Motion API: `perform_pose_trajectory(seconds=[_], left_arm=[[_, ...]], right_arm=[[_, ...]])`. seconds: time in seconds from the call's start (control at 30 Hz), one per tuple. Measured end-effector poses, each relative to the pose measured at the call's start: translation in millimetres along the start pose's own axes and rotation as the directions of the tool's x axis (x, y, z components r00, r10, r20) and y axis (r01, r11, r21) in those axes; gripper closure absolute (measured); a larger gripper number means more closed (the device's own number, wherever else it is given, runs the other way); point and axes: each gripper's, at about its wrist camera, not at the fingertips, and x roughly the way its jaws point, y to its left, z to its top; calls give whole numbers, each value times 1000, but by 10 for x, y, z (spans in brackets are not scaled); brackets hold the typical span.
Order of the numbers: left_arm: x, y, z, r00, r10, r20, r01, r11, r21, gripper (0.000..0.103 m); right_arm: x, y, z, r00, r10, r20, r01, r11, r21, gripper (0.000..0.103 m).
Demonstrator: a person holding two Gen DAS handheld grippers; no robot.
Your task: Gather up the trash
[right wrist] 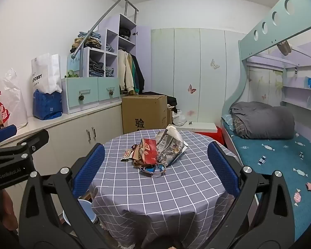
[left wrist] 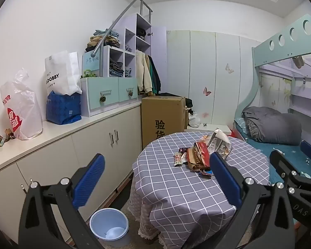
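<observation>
Left tongs [left wrist: 157, 178] and right tongs [right wrist: 156, 167] spread, level, facing wrapper pile [right wrist: 155, 152]

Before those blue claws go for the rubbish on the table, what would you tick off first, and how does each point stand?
1. Left gripper open and empty: ok.
2. Right gripper open and empty: ok.
3. Trash in sight: ok; the wrapper pile lies in one heap on the checked table.
4. Bin ready: ok; the blue bin stands on the floor beside the table, mouth open, something pale at its bottom.
5. Grippers at the pile: not ok; both hang short of it.
6. Number of wrappers: cannot tell; they overlap.
</observation>
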Motion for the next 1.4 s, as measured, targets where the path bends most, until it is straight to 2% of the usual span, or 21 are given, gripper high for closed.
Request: perform_pose_trajectory(seconds=[1.03, 1.3, 1.4], left_arm=[[-17, 3, -8, 1000, 6, -3, -6, 1000, 6, 4], [46, 47, -148, 1000, 4, -4, -4, 1000, 8, 4], [36, 0, -81, 1000, 5, -5, -5, 1000, 10, 4]], right_arm=[[25, 10, -20, 1000, 6, -2, -6, 1000, 3, 6], [60, 105, -27, 1000, 7, -3, -7, 1000, 1, 6], [51, 66, -20, 1000, 8, -4, -8, 1000, 4, 6]])
